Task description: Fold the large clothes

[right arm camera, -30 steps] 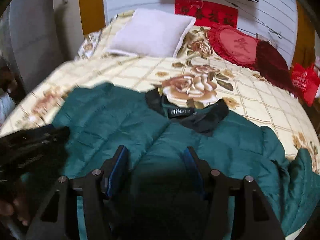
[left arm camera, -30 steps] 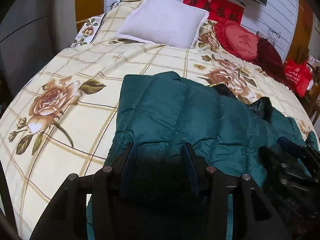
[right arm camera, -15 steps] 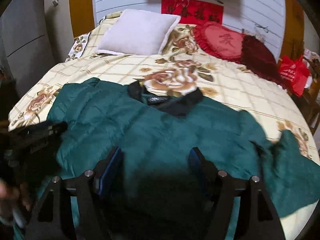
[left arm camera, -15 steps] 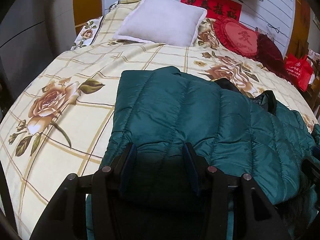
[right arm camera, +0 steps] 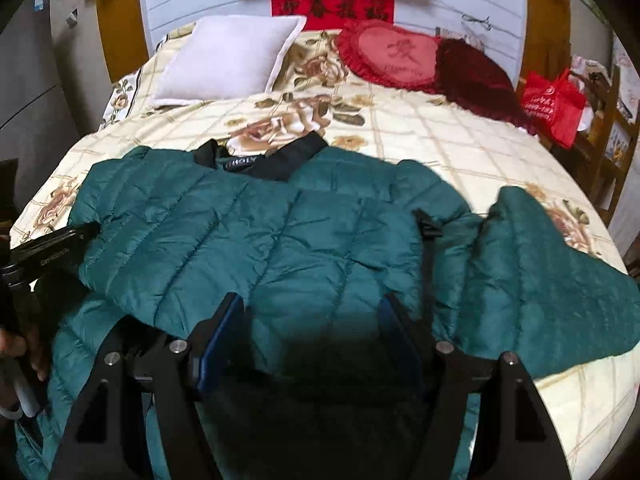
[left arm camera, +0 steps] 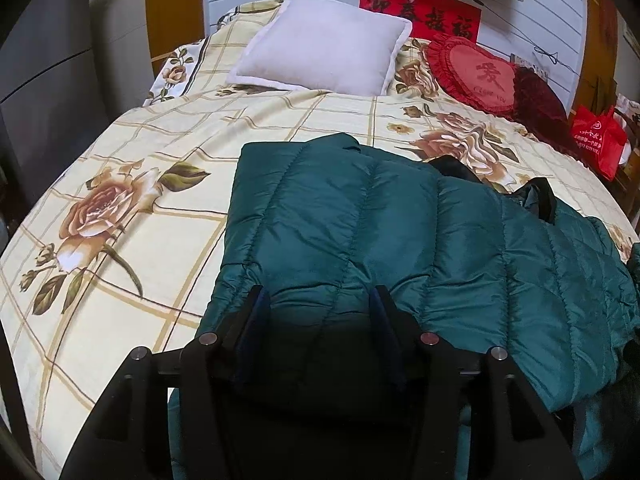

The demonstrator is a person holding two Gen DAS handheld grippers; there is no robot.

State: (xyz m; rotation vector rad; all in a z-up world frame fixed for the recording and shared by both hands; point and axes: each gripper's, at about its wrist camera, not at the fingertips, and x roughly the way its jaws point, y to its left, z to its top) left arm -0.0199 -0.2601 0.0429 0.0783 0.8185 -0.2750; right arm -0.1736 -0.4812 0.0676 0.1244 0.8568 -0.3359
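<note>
Teal quilted down jacket [right arm camera: 280,232] mid-frame on floral bedspread [left arm camera: 120,160] | left gripper [left arm camera: 316,300] jaws opening, over jacket fabric, gripping nothing | right gripper [right arm camera: 312,308] parted wide, empty

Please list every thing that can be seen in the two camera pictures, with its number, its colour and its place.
quilted jacket: one, dark green with a black collar, spread on the near part of the bed, one sleeve lying out to the right.
bed cover: one, cream with brown roses and a grid pattern, over the whole bed.
pillow: one, white, at the head of the bed.
heart cushion: one, red, right of the pillow.
dark cushion: one, dark red, beside the heart cushion.
bag: one, red, right of the bed.
wall banner: one, red, above the bed.
left gripper: black, blue fingers opening over the jacket.
right gripper: black, fingers open above the jacket.
</note>
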